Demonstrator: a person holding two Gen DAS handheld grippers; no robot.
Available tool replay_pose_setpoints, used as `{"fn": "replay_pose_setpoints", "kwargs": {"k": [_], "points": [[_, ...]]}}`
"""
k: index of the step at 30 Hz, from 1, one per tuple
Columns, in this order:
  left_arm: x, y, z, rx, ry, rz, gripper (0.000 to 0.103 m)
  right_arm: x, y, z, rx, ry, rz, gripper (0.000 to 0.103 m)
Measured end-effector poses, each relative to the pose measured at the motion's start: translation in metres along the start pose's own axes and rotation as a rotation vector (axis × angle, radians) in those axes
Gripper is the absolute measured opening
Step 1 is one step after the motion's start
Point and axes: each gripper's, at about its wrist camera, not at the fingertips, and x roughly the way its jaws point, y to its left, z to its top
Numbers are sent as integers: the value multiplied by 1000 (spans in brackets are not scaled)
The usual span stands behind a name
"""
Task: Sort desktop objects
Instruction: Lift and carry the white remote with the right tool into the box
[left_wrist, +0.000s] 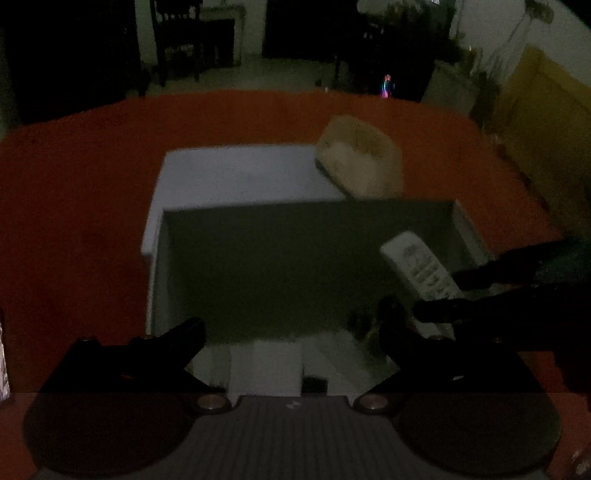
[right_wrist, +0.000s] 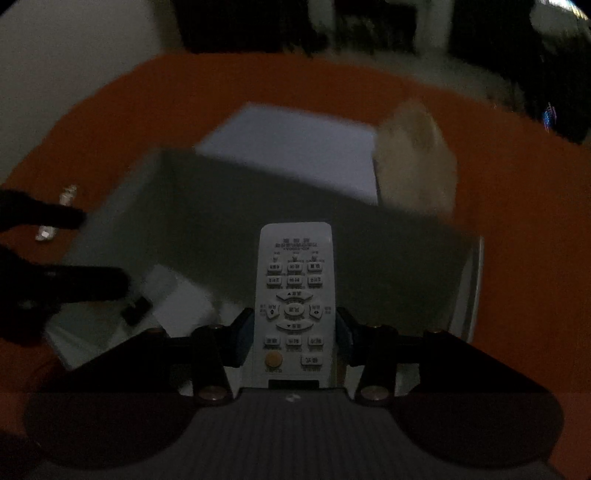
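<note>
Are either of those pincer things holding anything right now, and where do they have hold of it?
The right gripper clamps the white remote control across its long sides, near the lower button end. The left gripper is open, holding nothing.

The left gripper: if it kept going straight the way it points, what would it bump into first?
Probably the dark floor of the open box, since the left gripper, jaws open and holding nothing, points down into it. The picture is dim, so depth is uncertain.

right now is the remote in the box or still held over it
Held: the right hand-held gripper is shut on the remote, above the open box; contact with the floor cannot be told.
</note>
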Motion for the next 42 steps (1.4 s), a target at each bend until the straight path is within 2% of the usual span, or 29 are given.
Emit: {"fn": "replay_pose_setpoints", "kwargs": {"k": [2,5,10,14,17,21,23,26,32,35,40,42], "points": [[6,-3,1,14,39,13,103,13,-8,-8,54,58,1,49],[9,-2,3,-6,42,23,103,24,-19,-18,100,109,-10,49],[8,3,-5,-48,57,-4,103,34,-9,-28,23,138,-48,49],[17,3,-7,-40,91,22,103,53,-10,-32,97,247,-32,49],[19,4,-9,-27,112,21,103,67,-1,-39,55,291,-87,49],[20,7,-12,-4,123,34,103,72,-2,-41,53,329,-89,49],[23,12,-16,-28,154,22,103,75,-3,-41,49,356,-78,49],[27,17,-18,-50,186,15,103,77,-2,-43,43,368,-90,49],[22,16,-18,-36,168,-18,103,79,-1,-43,43,382,-93,49],[22,17,-19,-30,166,-17,103,79,-5,-42,66,377,-56,58],[19,24,-19,-63,132,-11,103,69,-11,-40,85,312,14,64],[17,26,-18,-71,122,-5,103,60,-13,-35,94,259,36,69]]}}
